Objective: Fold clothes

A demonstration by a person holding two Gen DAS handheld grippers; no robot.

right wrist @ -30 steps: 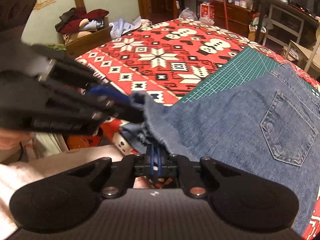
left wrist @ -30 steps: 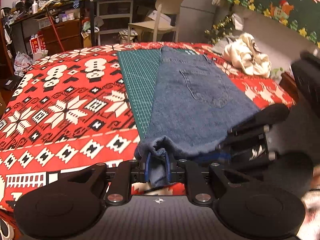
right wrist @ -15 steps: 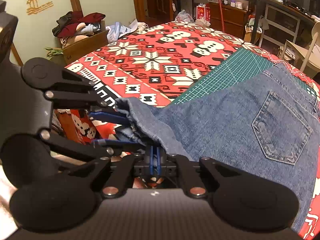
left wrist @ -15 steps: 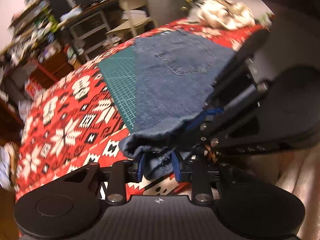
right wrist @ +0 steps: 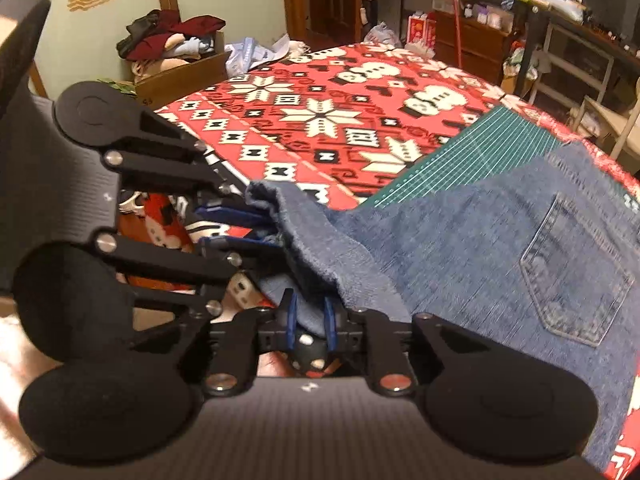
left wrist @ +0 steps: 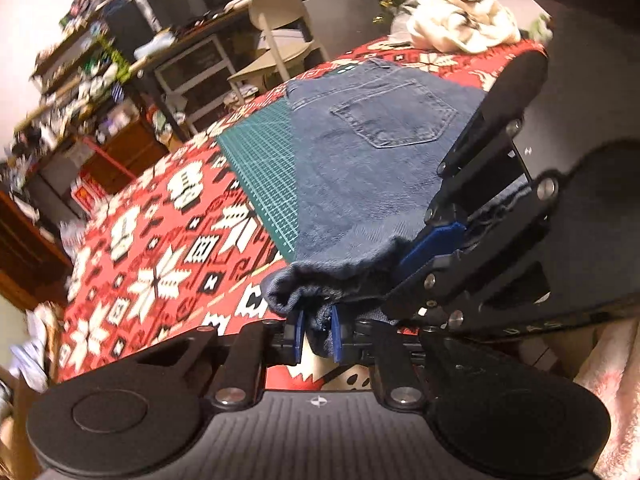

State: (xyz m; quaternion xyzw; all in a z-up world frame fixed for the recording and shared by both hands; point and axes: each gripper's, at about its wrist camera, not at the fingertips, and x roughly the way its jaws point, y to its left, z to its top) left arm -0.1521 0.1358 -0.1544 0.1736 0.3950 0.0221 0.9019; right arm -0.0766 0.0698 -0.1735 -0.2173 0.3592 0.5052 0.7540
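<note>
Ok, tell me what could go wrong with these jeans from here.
1. The right gripper is opening with the hem of the jeans between its fingers; the denim could slip out before the fold is made.
2. The left gripper is closing on a bunched hem and may catch only part of it.
3. Both grippers crowd the same corner and could collide.
4. The hem overhangs the bed and may sag off.
</note>
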